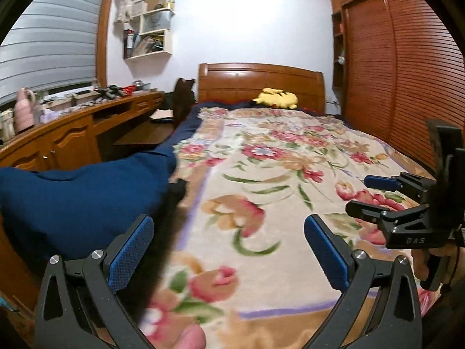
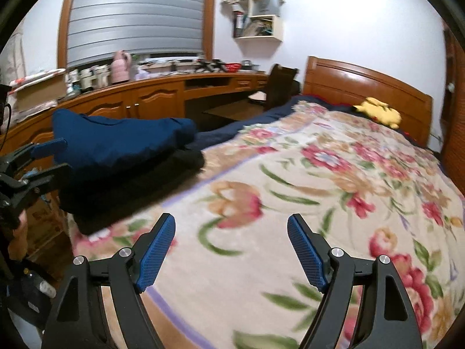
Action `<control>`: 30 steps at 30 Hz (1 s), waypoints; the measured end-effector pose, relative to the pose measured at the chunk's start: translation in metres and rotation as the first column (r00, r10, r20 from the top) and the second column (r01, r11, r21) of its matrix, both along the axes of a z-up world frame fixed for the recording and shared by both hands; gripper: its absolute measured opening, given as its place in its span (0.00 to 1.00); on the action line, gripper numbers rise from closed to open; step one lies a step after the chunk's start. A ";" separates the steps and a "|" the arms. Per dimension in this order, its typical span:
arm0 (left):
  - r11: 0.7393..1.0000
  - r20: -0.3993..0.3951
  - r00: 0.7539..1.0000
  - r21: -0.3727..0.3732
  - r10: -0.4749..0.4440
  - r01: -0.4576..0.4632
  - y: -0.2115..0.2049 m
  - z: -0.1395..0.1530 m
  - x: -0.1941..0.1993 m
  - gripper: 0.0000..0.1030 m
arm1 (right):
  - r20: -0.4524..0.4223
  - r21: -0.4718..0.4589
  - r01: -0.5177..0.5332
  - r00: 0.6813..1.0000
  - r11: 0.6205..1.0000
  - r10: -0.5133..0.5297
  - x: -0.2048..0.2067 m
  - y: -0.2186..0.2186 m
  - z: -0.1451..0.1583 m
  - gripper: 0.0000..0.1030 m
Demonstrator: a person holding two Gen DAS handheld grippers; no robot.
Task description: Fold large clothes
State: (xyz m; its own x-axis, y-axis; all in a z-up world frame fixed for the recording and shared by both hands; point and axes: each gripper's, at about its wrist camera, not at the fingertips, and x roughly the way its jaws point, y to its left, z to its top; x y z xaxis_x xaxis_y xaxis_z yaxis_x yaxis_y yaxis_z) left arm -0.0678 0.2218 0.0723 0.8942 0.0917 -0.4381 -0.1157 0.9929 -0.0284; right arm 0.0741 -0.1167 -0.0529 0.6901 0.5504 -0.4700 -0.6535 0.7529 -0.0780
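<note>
The left gripper (image 1: 229,250) hung over the near part of the bed with its blue-padded fingers (image 1: 132,254) spread wide and nothing between them. The right gripper (image 2: 231,257) was likewise spread and empty, poised above the floral blanket (image 2: 319,203); in the left wrist view it showed at the right edge, just beside its partner.

The blue garment (image 2: 116,145) lay to the left of both tools, at the left edge of the bed, bunched in a rounded heap on top of a darker folded layer (image 2: 122,197) that I could not identify with certainty. In the left wrist view the same blue cloth (image 1: 81,197) filled the lower left, touching or nearly touching the outer side of the left finger, though motion blur kept contact unclear. Its long axis seemed to run roughly along the bed's edge, toward the headboard (image 1: 261,84).

The left gripper was therefore plainly the nearer one; the right stood farther off, with open blanket between it and the cloth. By my judgement, any grasp would call for both tools to swing leftward, the left taking the near end of the heap.

A yellow plush toy (image 1: 276,97) rested by the headboard, well apart from all of this.
</note>
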 end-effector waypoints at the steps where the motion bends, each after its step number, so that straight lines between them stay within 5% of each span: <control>1: 1.000 -0.008 1.000 -0.005 -0.012 0.012 -0.008 -0.003 0.006 1.00 | 0.000 0.003 0.014 1.000 1.000 -0.014 -0.002 -0.005 -0.001 0.79; 13: 0.993 -0.036 0.993 -0.031 -0.112 0.111 -0.094 -0.036 0.042 1.00 | -0.018 0.030 0.190 0.982 0.981 -0.189 -0.027 -0.067 -0.017 0.79; 30: 0.986 0.011 0.986 0.010 -0.167 0.167 -0.178 -0.053 0.052 1.00 | 0.021 0.165 0.413 0.907 0.896 -0.422 -0.091 -0.119 -0.028 0.79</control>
